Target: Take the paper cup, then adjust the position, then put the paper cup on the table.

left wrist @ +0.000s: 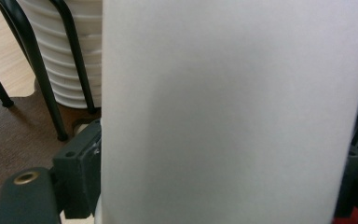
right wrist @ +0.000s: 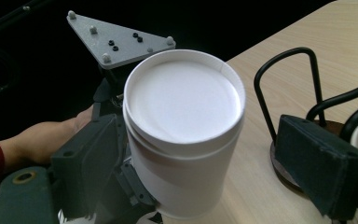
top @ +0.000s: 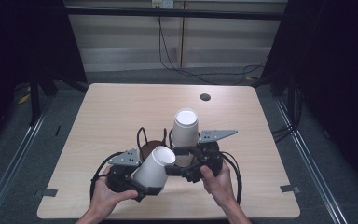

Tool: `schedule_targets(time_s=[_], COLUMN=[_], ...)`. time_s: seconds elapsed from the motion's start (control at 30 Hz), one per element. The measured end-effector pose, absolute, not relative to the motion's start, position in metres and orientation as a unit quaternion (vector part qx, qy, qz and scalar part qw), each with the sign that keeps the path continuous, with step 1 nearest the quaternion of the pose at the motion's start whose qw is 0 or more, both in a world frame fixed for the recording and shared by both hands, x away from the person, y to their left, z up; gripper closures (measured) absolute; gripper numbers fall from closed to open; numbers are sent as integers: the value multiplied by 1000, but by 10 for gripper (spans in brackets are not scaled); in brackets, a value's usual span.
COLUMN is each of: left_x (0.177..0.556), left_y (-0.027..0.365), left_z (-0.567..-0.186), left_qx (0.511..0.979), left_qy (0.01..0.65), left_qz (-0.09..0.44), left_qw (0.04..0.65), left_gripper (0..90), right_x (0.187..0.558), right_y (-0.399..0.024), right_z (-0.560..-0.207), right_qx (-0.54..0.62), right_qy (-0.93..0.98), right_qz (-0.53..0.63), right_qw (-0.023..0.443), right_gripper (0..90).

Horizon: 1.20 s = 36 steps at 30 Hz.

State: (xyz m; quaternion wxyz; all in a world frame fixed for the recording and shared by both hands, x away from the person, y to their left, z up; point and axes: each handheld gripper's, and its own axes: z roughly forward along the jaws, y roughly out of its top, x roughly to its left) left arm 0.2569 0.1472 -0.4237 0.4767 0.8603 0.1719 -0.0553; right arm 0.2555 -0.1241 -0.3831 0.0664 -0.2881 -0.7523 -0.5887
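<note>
Two hands are working near the table's (top: pixel 121 100) front edge: the left gripper (top: pixel 142 179) is clamping a white paper cup (top: pixel 154 166) by its wall, tilted, closed base up toward the middle, while the right gripper (right wrist: pixel 200 163) is reaching around the same cup (right wrist: pixel 182 135) with jaws spread wide, pads not yet pressing. Light, thin-walled and easily crushed, the cup is likely calling for a gentle squeeze low on the wall, near the stiffer base rim. Beyond, a stack of white cups (top: pixel 185 130) is standing inverted in a black wire holder (top: pixel 144 137).
</note>
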Motion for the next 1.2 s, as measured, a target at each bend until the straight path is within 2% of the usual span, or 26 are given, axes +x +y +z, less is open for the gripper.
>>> schedule_targets(time_s=[0.3, 0.83, 1.2], left_x=[259, 261, 260], left_y=[151, 153, 146], left_z=[-420, -410, -409], left_qx=[873, 912, 933], left_qy=[173, 151, 127], left_qz=[-62, -38, -38], left_qw=[452, 379, 335], left_gripper=[154, 158, 158], right_x=[257, 253, 254], right_y=[-135, -130, -134], right_z=[-386, -389, -390], right_qx=[-287, -260, -238], right_qy=[-755, -799, -815], right_qz=[-586, -540, -524], right_qw=[68, 54, 61], right_gripper=[138, 145, 215])
